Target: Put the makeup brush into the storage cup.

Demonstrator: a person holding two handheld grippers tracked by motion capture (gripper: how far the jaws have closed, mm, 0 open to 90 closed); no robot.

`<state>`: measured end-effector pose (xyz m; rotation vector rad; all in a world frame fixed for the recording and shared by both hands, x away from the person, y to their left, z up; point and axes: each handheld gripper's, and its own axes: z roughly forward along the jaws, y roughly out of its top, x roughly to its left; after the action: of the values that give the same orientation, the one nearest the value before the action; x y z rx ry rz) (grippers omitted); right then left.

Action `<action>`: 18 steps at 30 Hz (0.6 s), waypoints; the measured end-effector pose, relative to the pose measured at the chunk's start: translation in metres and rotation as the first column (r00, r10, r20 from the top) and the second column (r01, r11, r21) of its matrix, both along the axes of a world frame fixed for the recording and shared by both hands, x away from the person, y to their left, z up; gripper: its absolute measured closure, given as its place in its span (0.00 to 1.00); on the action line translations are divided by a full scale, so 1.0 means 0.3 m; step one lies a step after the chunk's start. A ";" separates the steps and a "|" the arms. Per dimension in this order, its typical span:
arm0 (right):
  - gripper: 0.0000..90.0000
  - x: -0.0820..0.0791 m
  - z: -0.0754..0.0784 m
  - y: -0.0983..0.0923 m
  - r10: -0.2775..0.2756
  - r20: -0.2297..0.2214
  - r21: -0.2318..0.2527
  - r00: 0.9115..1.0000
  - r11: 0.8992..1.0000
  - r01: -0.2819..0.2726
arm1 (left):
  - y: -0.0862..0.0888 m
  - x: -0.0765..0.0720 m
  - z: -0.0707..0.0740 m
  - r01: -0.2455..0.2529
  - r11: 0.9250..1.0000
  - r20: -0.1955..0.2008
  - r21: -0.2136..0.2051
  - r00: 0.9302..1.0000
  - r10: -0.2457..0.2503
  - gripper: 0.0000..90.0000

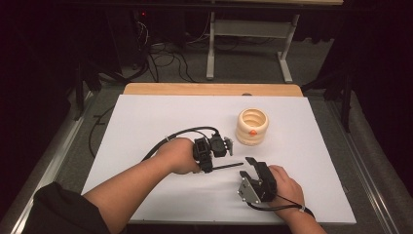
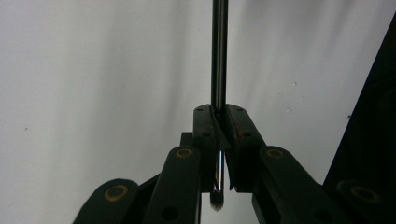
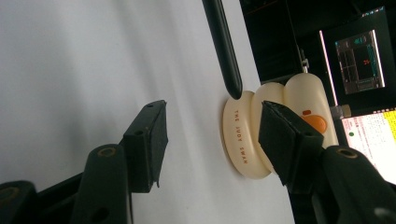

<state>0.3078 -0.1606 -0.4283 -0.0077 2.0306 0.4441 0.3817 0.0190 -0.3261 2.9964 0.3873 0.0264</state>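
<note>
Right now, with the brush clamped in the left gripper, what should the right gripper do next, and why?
Probably ease the right gripper toward the brush's free handle end. The left gripper holds it level above the mat, and the right jaws stand apart with nothing between them.

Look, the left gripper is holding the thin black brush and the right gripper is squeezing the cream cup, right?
Not quite. The right gripper is open and squeezes nothing; the cream cup stands apart, as the high view shows. The left gripper does hold the thin black brush.
</note>
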 end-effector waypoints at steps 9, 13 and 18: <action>0.56 -0.008 -0.005 0.007 0.005 0.017 -0.033 1.000 0.999 -0.004 | -0.020 -0.002 -0.015 0.012 1.000 0.010 0.017 1.000 -0.012 0.93; 0.59 -0.011 -0.007 0.010 0.017 0.020 -0.050 1.000 0.999 -0.016 | -0.031 -0.002 -0.017 0.019 0.999 0.010 0.026 1.000 -0.019 0.93; 0.65 -0.013 -0.002 0.011 0.030 0.025 -0.066 0.999 0.997 -0.028 | -0.045 -0.002 -0.022 0.026 0.999 0.009 0.034 1.000 -0.026 0.93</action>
<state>0.3040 -0.1571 -0.4287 -0.0833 2.0212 0.3930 0.3811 0.0055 -0.3328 3.0334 0.3500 0.0448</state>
